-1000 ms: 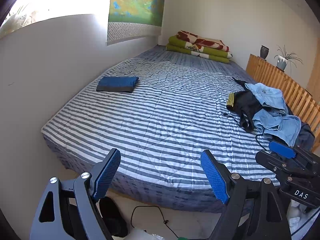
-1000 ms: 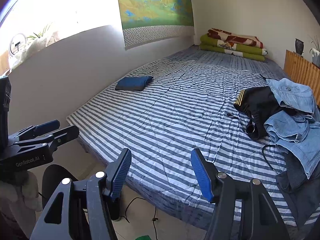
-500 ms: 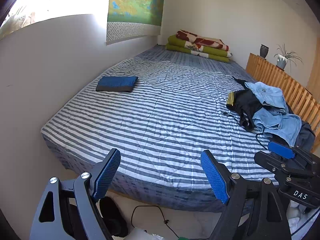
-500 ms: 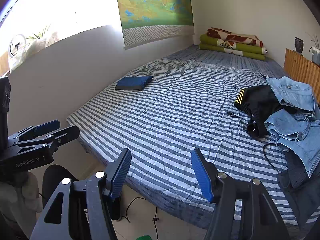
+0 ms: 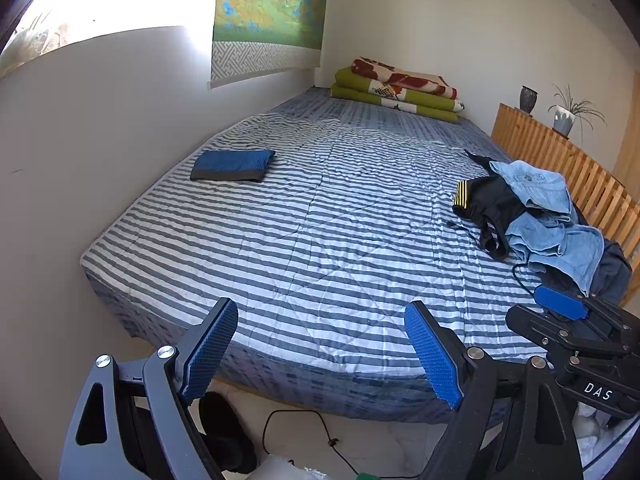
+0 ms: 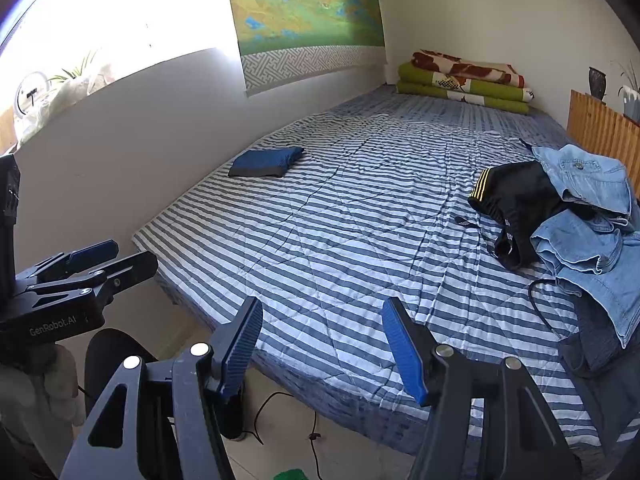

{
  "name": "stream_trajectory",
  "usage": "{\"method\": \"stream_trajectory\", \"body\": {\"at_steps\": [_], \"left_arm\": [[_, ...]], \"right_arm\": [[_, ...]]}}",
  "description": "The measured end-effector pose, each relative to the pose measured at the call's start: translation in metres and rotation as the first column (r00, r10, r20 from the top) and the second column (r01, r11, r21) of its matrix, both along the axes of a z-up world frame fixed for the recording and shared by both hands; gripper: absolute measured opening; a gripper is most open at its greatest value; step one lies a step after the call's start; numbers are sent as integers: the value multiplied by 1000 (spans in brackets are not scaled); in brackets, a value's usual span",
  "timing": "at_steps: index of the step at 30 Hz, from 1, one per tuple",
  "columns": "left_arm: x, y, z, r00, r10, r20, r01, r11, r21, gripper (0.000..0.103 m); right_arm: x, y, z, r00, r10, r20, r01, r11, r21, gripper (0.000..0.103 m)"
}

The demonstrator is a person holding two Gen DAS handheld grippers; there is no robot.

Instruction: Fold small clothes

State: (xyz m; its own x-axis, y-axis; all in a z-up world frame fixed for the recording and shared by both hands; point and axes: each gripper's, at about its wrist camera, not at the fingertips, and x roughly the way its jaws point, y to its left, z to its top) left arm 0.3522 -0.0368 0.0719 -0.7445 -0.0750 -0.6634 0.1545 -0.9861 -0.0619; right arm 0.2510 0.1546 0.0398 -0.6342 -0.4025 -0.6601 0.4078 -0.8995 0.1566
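**A:** Both grippers hung off the bed's near edge, left gripper (image 5: 320, 354) just spread wider, right gripper (image 6: 322, 350) apart, both empty. Crumpled black and denim clothes pile (image 6: 560, 216) sat at the striped quilted bed's (image 6: 340, 240) right edge.

**B:** Risky, I'd guess: black cord (image 6: 538, 304) beside it could've snagged.

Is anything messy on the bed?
Yes. At the bed's right edge, denim clothes and a black garment with yellow stripes lie in a crumpled heap, unfolded. The blue folded piece near the wall is neat. The striped cover is slightly wrinkled.
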Motion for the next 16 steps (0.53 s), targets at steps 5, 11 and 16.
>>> {"method": "stream_trajectory", "body": {"at_steps": [5, 11, 16], "left_arm": [[-1, -1, -1, 1000, 1, 0, -1, 1000, 2, 89], [-1, 0, -1, 1000, -6, -4, 6, 1000, -8, 89], [-4, -1, -6, 1000, -2, 12, 2, 1000, 6, 90]], "right_arm": [[0, -1, -1, 1000, 1, 6, -2, 1000, 1, 58], [0, -2, -2, 1000, 0, 8, 0, 1000, 0, 59], [0, -2, -2, 1000, -1, 9, 1, 1000, -1, 59]]}}
